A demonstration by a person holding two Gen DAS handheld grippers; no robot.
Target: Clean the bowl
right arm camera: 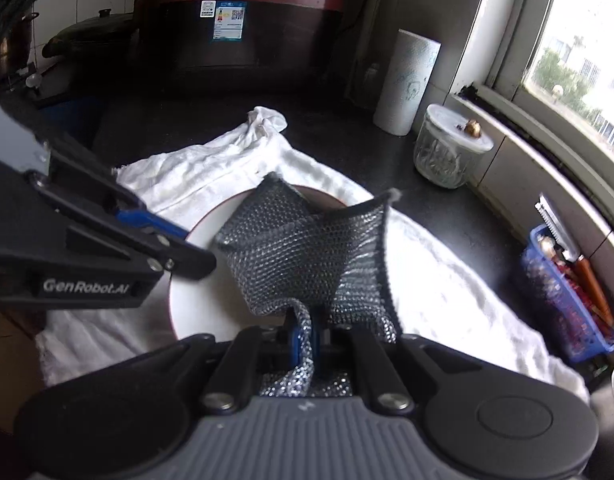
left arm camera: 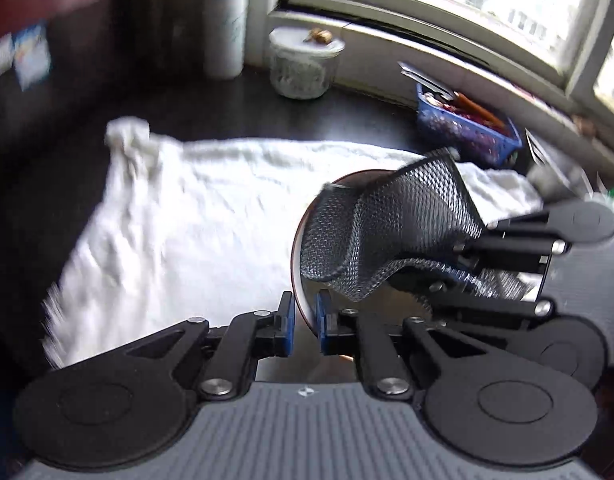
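A white bowl [left arm camera: 387,308] [right arm camera: 203,292] with a dark red rim stands tilted over a white towel [left arm camera: 187,220] [right arm camera: 447,280]. My left gripper [left arm camera: 305,326] [right arm camera: 191,246] is shut on the bowl's rim, one blue pad inside and one outside. My right gripper [right arm camera: 305,336] [left arm camera: 455,268] is shut on a silver-grey mesh scrub cloth [right arm camera: 307,248] [left arm camera: 395,216]. The cloth fans out over the bowl's inside and hides much of it.
The towel lies on a dark countertop [right arm camera: 339,136]. At the back stand a paper towel roll [right arm camera: 407,84] and a lidded glass jar [right arm camera: 447,156]. A blue basket [right arm camera: 567,292] of utensils sits under the window sill. A large dark red cooker [right arm camera: 243,20] fills the far left.
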